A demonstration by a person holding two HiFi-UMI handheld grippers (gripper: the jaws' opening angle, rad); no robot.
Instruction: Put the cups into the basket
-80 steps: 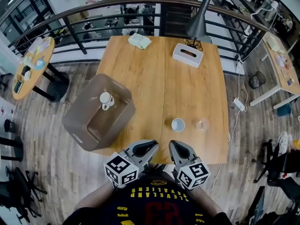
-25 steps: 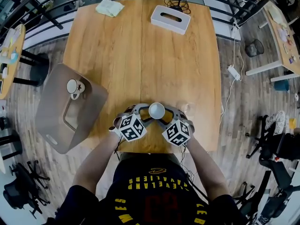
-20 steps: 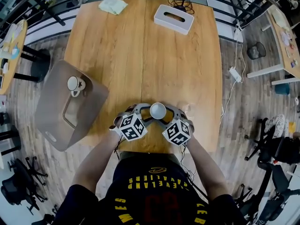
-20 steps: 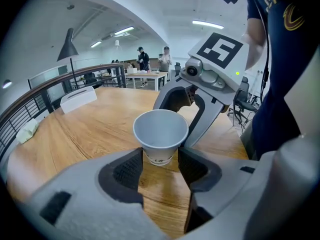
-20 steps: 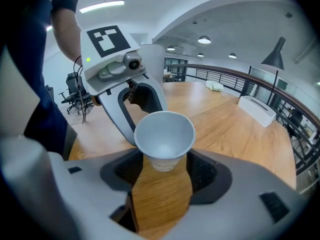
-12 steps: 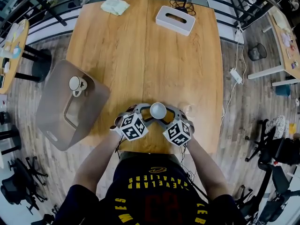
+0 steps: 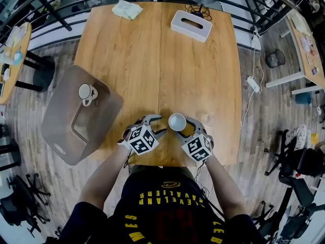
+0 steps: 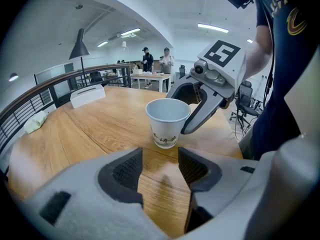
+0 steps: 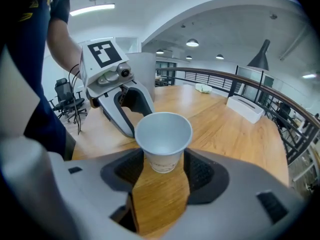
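While the big wooden desk (image 7: 127, 60) fills the middle of the head view, a see-through brown basket (image 7: 61, 131) sits at its left edge, well apart from the paper cup. Close to the near edge of the desk, the person holds the left gripper (image 7: 158, 124) and the right gripper (image 9: 162, 174) side by side, both tipped down toward the wood, each with a black and white marked cube on top. Far across the desk lies a white tissue box (image 7: 191, 26), and a pale crumpled cloth (image 7: 127, 9) lies near the far left corner. Inside the basket stands a white mug (image 7: 86, 92), upright, with its handle on the near side. Smallest is the white paper cup (image 7: 177, 121), standing upright with its open mouth up, near the front edge of the desk. It is right between the right gripper's fingers (image 9: 202, 171), which have just been opening a little and stand wide, one pressed on each side of the cup. In the left gripper view, the left fingers (image 8: 127, 169) are a little way apart with only bare wood between them, and the cup stands just ahead of them, not touching.
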